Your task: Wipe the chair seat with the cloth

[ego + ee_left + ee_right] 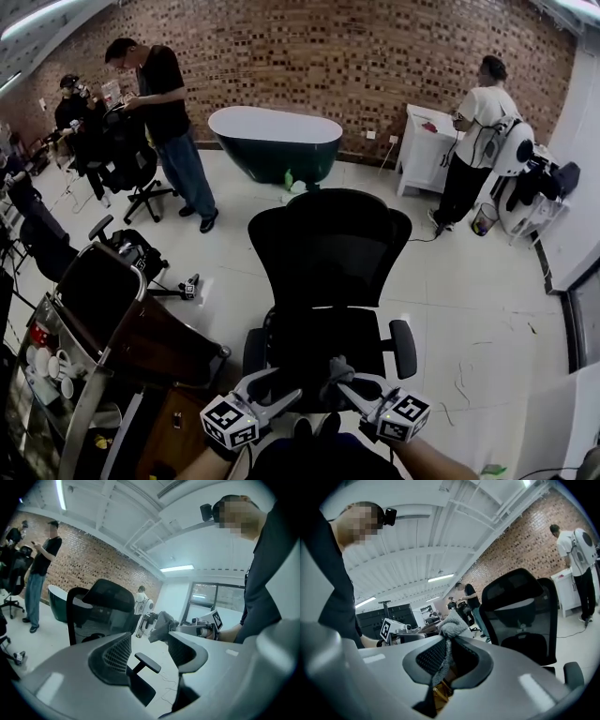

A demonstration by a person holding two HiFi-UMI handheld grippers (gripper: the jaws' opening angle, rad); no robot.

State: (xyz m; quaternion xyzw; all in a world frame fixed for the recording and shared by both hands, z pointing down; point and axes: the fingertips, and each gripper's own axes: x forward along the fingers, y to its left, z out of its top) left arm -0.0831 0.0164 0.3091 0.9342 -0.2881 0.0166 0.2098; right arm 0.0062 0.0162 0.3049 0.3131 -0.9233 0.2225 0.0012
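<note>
- Head view: a black office chair stands in the middle of a pale floor, its backrest on the far side and its seat nearest the person.
- Both forearms come in from the near edge. The two grippers are held side by side over the seat's near edge, and their tips lean in toward each other.
- The left gripper points up and to the right with its jaws spread. The right gripper points up and to the left, with a grey cloth bunched at its tip above the seat.
- A dark green bathtub sits far off against the brick wall.
- Left gripper view: the jaws stand wide apart with nothing between them. Through the gap show one armrest and, farther right, the other gripper with the cloth hanging off its tip.
- Right gripper view: the jaws are clamped on the cloth — a wad sticks out past the tips and a thin strip runs back down between the pads. The chair stands to the right.
</note>
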